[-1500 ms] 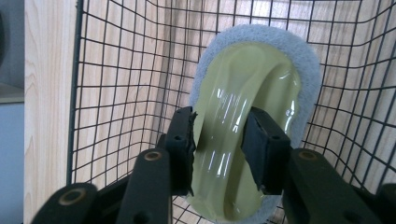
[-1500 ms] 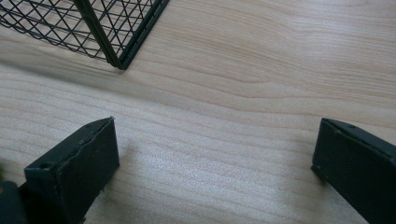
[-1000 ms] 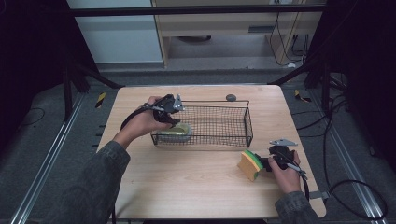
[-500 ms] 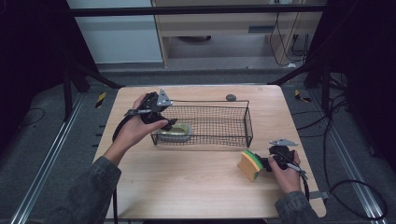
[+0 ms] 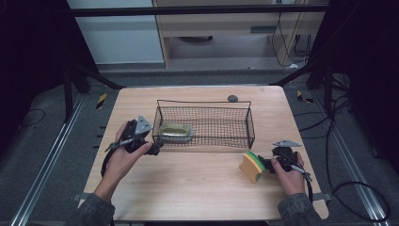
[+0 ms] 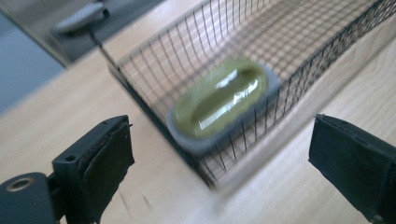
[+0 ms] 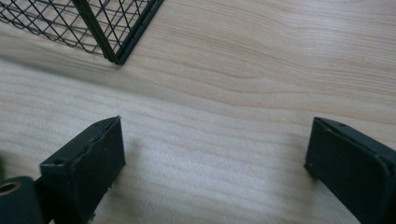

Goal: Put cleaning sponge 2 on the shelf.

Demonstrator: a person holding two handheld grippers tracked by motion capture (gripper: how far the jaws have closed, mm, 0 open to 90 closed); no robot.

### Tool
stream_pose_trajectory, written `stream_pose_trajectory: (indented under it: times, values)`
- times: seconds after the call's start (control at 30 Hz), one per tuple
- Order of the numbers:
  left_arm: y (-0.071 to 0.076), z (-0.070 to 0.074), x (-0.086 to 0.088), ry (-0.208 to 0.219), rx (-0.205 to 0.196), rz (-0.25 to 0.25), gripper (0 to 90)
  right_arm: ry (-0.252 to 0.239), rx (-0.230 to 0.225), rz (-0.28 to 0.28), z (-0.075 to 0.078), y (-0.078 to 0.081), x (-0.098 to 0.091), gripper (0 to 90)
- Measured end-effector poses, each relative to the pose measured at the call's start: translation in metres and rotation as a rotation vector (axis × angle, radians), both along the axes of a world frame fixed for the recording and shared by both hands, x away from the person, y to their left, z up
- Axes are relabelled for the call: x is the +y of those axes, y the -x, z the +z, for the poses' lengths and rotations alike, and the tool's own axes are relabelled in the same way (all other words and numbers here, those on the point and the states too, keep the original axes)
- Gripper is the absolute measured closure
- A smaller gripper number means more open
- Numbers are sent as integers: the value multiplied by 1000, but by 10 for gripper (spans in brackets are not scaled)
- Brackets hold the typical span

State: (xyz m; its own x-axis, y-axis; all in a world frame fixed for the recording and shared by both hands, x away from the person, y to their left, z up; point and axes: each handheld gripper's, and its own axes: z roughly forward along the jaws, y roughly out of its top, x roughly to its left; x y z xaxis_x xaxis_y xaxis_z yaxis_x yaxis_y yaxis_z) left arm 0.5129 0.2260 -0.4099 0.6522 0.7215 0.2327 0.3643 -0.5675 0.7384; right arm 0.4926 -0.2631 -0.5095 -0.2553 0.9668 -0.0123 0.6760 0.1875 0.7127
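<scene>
An olive-green oval piece in a grey dish [image 5: 175, 132] lies at the left end of the black wire basket [image 5: 202, 101]. My left gripper [image 5: 153, 148] is low over the table just outside the basket's left front corner. Its jaws have just been opening and stand wide with nothing between them. In the left gripper view the dish [image 6: 219, 100] shows through the basket's mesh [image 6: 140, 88]. A yellow-and-green sponge [image 5: 251, 165] stands on edge just left of my right gripper [image 5: 266, 165]. Its jaws have just been closing a little, with bare wood between them in the right gripper view [image 7: 215, 149].
A small dark grey object [image 5: 233, 98] lies on the table behind the basket. The basket's corner [image 7: 116, 42] sits ahead and to the left of the right jaws. The table's front edge is close behind both hands.
My left hand has drawn back from over the basket's left end, moving left and down to the table beside it. The green piece stays in the basket. The right hand has kept still.
</scene>
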Motion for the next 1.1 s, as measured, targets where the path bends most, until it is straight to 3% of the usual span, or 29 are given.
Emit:
stream_pose_trajectory:
  times: [0.07,0.1,0.23,0.27,0.3,0.37,0.5,0.57,0.8,0.9,1.1]
  values:
    - [3,-7,4,8,12,13,55,1,4,2,1,2,-1,59]
    - [6,-21,10,16,44,37,60,6,4,4,5,5,-4,63]
    - [10,-44,22,-13,87,92,56,35,19,9,12,15,-9,65]
    - [10,-44,22,-13,87,92,55,35,19,9,12,15,-9,65]
    - [10,-56,27,-18,128,90,55,40,31,18,15,22,-10,68]
    - [9,-64,31,-13,151,97,55,52,44,33,18,27,-11,72]
    - [5,-70,35,-5,168,117,54,65,68,53,21,36,-13,85]
    - [2,-75,36,32,200,124,54,74,90,71,22,43,-12,94]
    - [-1,-86,32,8,234,125,41,76,116,115,26,59,-10,114]
    - [-2,-89,35,58,258,133,40,57,143,145,30,68,-6,134]
    - [-1,-95,38,94,226,134,0,41,181,186,38,77,4,148]
